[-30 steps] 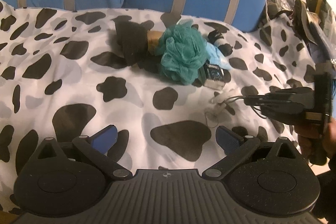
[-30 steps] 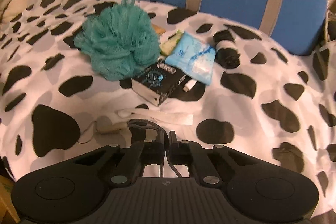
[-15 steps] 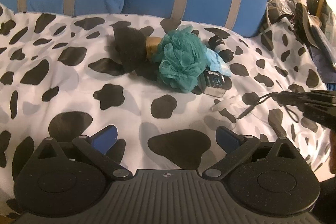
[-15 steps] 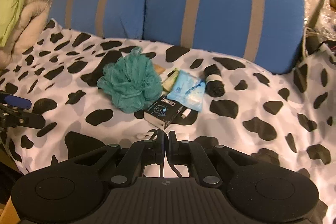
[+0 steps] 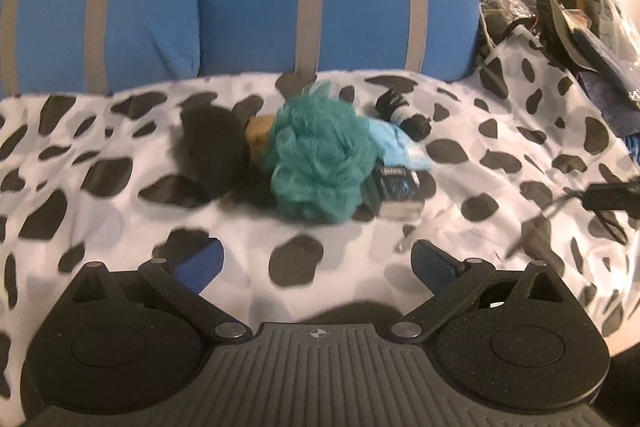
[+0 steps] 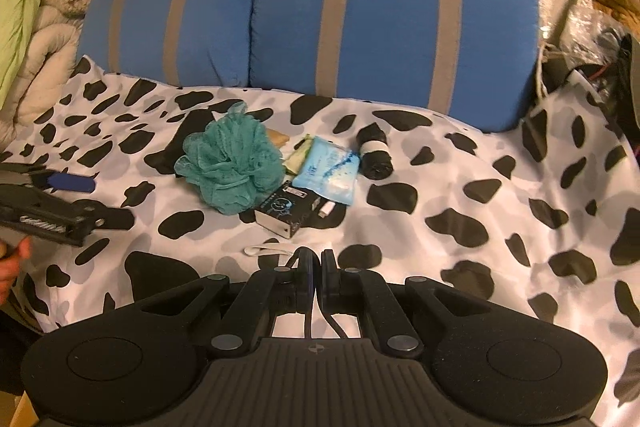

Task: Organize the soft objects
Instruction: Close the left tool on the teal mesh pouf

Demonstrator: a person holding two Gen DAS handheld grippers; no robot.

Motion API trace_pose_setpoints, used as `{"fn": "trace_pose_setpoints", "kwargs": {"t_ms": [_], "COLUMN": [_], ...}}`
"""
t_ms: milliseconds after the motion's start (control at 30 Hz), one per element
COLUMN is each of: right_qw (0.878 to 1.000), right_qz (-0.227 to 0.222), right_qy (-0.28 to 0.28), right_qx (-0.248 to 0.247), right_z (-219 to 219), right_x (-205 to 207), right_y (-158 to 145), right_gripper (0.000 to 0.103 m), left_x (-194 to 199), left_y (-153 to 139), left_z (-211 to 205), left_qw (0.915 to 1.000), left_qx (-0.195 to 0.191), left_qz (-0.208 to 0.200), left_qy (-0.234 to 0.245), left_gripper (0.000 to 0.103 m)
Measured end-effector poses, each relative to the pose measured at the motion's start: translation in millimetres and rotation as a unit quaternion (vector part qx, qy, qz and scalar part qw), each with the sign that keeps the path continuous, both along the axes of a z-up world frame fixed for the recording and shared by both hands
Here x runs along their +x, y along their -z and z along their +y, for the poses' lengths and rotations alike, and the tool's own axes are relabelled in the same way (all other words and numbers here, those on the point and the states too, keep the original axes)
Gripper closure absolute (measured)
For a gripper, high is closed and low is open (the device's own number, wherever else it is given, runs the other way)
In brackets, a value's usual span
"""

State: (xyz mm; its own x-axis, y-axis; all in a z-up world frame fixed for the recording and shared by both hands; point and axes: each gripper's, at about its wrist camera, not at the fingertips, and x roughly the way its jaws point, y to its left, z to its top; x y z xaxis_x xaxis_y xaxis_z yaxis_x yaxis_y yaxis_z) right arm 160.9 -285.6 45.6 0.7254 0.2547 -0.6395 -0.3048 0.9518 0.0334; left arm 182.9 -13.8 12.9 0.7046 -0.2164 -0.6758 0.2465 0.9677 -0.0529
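Right tongs [image 6: 316, 263] pinched on a thin black cable [image 6: 308, 319]; cable lifted clear of the cow-print bedsheet [image 6: 460, 195], loose end dangling below the pads. Left tongs [image 5: 316, 259] spread wide, empty, hovering over the sheet short of the pile.

Soft things clustered mid-sheet, in front of the blue striped cushions [image 6: 384, 27]: teal mesh bath pouf [image 6: 230, 165], pale blue plastic-wrapped pack [image 6: 330, 171] just beside it, rolled black fabric bundle with a white band [image 6: 374, 151] to the right. Small black printed box [image 6: 286, 213] touching the pouf's front edge.

Risks, as judged:
- Thin cable, narrow pinch: could slide out on a fast swing.
- Dangling end could snag the pouf mesh or drag the small white strip [image 6: 266, 249] near the box.
- Pouf compresses; shallow pinch grabs mesh only, could slip out.
- Left-view blurred; grasp placement uncertain.
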Motion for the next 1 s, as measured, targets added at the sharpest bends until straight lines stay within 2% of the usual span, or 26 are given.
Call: {"fn": "trace_pose_setpoints", "kwargs": {"t_ms": [267, 467, 500, 533, 700, 767, 867, 967, 1000], "right_qw": [1.000, 0.999, 0.999, 0.999, 0.999, 0.998, 0.998, 0.998, 0.998], "right_qz": [0.018, 0.028, 0.029, 0.029, 0.033, 0.035, 0.036, 0.034, 0.033], "right_qy": [0.010, 0.004, 0.002, 0.001, -0.004, -0.009, -0.011, -0.011, -0.010], "right_qx": [0.016, 0.029, 0.031, 0.033, 0.042, 0.046, 0.044, 0.048, 0.048], "right_z": [-7, -8, -8, -8, -7, -6, -4, -5, -5], "right_x": [4, 11, 12, 13, 19, 20, 22, 21, 21], "right_y": [3, 5, 5, 5, 4, 4, 4, 3, 2], "right_gripper": [0.097, 0.097, 0.097, 0.097, 0.097, 0.097, 0.097, 0.097, 0.097], "left_x": [41, 79, 84, 90, 115, 121, 122, 120, 120], "left_y": [6, 17, 19, 22, 38, 42, 38, 32, 31], "left_z": [-6, -11, -10, -9, -2, 2, 2, 0, -1], "left_qw": [0.9989, 0.9986, 0.9986, 0.9988, 0.9974, 0.9949, 0.9941, 0.9950, 0.9951], "left_qx": [-0.017, -0.023, -0.027, -0.033, -0.064, -0.086, -0.095, -0.088, -0.086], "left_qz": [-0.043, -0.046, -0.043, -0.034, 0.028, 0.049, 0.053, 0.047, 0.049], "left_qy": [-0.010, -0.012, -0.015, -0.016, -0.019, -0.017, -0.010, -0.006, -0.005], "left_gripper": [0.000, 0.003, 0.008, 0.019, 0.038, 0.051, 0.071, 0.084, 0.086]}}
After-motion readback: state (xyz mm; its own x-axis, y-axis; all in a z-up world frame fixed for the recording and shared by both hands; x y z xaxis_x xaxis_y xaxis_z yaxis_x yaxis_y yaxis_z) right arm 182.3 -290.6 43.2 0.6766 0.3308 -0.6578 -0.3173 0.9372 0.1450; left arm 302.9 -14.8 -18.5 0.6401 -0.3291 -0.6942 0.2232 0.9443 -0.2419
